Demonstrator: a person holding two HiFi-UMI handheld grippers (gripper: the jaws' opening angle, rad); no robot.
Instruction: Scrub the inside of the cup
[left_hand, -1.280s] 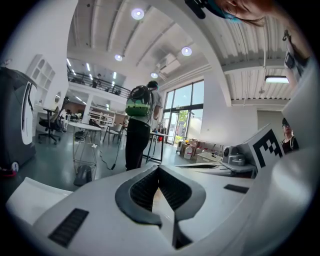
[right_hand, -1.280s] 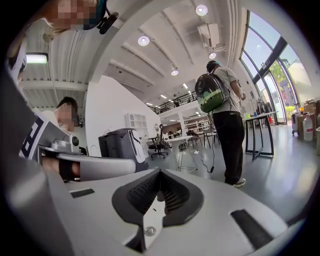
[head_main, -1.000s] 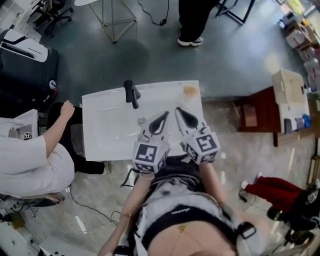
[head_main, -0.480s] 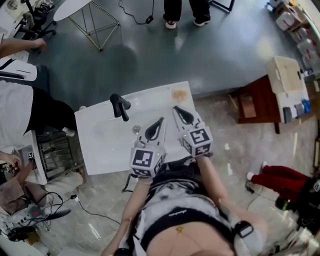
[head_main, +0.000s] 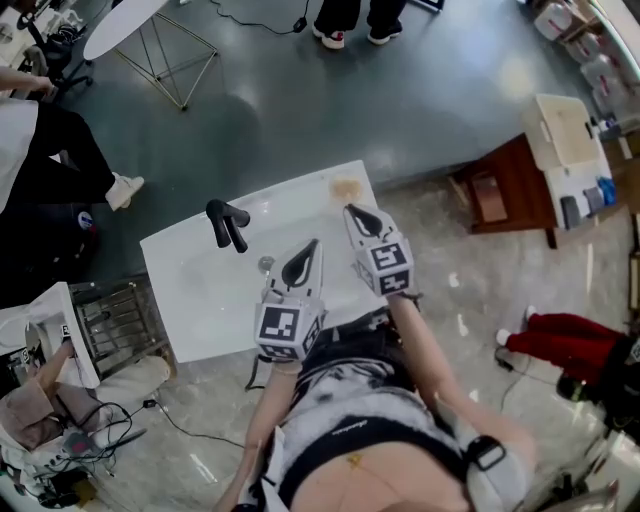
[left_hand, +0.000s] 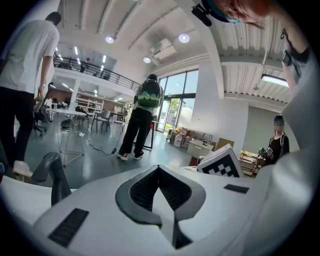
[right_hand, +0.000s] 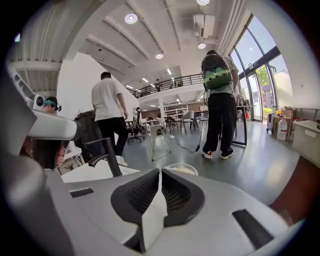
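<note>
At the far right corner of the white sink (head_main: 190, 310) sits the cup (head_main: 346, 188), just beyond the right gripper (head_main: 354, 212), whose jaws are closed together and empty. Beside it, the left gripper (head_main: 308, 250) hangs over the basin, jaws likewise closed on nothing, with a black faucet (head_main: 228, 222) on the far edge.

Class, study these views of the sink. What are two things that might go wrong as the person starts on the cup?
The cup stands at the far corner of the sink, by the rim. A nudge from the shut right gripper might tip it onto the floor. Both grippers are empty, the left gripper shut too, and no scrubber shows, so scrubbing may stall.
</note>
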